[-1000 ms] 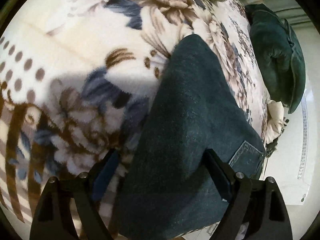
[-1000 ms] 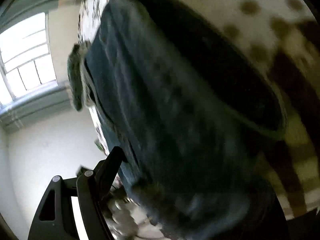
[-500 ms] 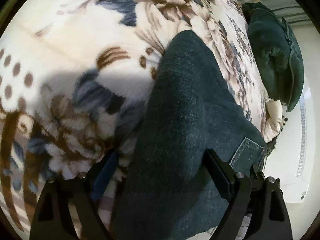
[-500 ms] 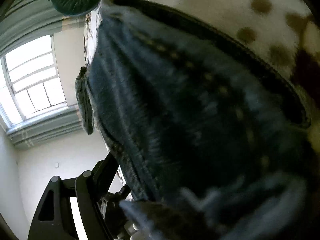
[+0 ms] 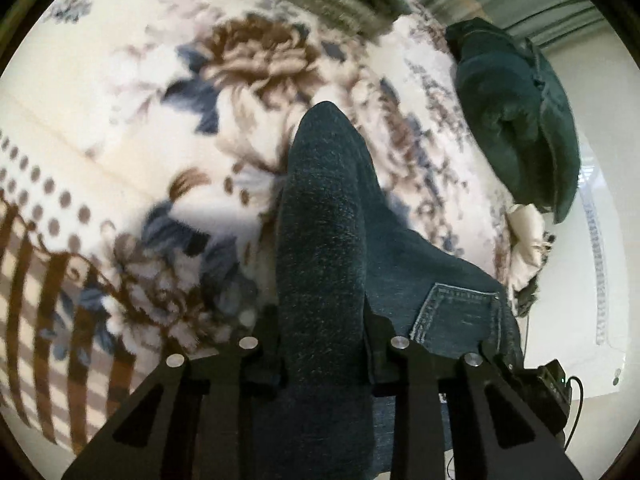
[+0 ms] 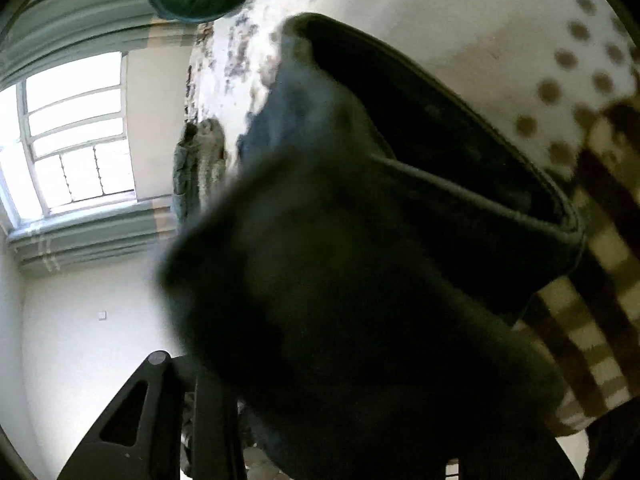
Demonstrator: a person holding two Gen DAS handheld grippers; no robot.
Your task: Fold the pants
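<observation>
**newbie_ops:** What could go wrong here?

**me:** Starting on my left: the left gripper (image 5: 323, 344) only has a narrow bunched ridge of the pants (image 5: 328, 216), so the thick denim could creep out between the jaws if I lift fast, and the fold would land crooked. The jaws are partly closed, clamped on that ridge. The rest of the leg runs ahead of the jaws over the floral blanket (image 5: 120, 128), with the back pocket (image 5: 456, 312) just right of them and a green cushion (image 5: 516, 116) farther right.

**newbie_ops:** And the right side?

**me:** The right gripper (image 6: 320, 408) is buried in dark cloth. I see one finger (image 6: 160, 412) low left, the other is hidden, so I can't tell whether it's gripping. If it isn't, that end will sag.
</observation>
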